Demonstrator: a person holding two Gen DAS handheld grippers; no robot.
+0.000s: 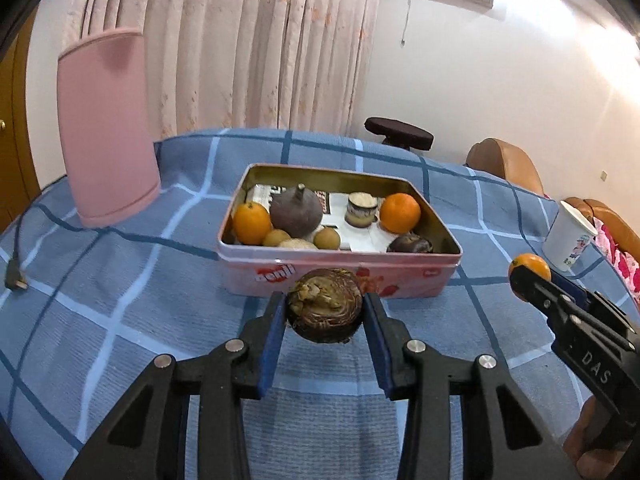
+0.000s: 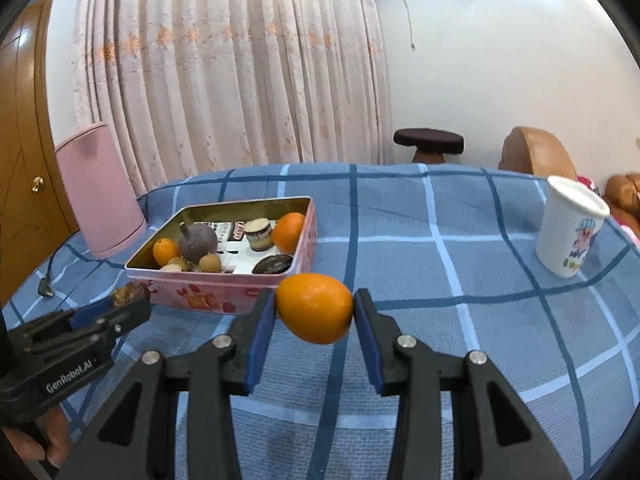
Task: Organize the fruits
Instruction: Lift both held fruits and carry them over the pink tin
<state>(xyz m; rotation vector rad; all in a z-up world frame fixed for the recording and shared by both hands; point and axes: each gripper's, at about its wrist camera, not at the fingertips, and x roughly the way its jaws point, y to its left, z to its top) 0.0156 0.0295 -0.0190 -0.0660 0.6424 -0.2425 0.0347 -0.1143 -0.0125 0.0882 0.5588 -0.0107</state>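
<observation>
Blue checked tablecloth (image 1: 120, 320), pink tin (image 1: 320, 280) half full of fruit. Left gripper (image 1: 325, 312) pinches a brown scaly bulb-like fruit (image 1: 324, 308), right gripper (image 2: 314, 310) clamps an orange (image 2: 314, 308), both just short of the tin. Round stuff could easily squirt out and roll away.

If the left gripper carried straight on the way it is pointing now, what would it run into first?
Most likely the near wall of the pink tin. The left gripper, shut on a brown bulb-like fruit, points at it; how far off it is stays unclear.
</observation>
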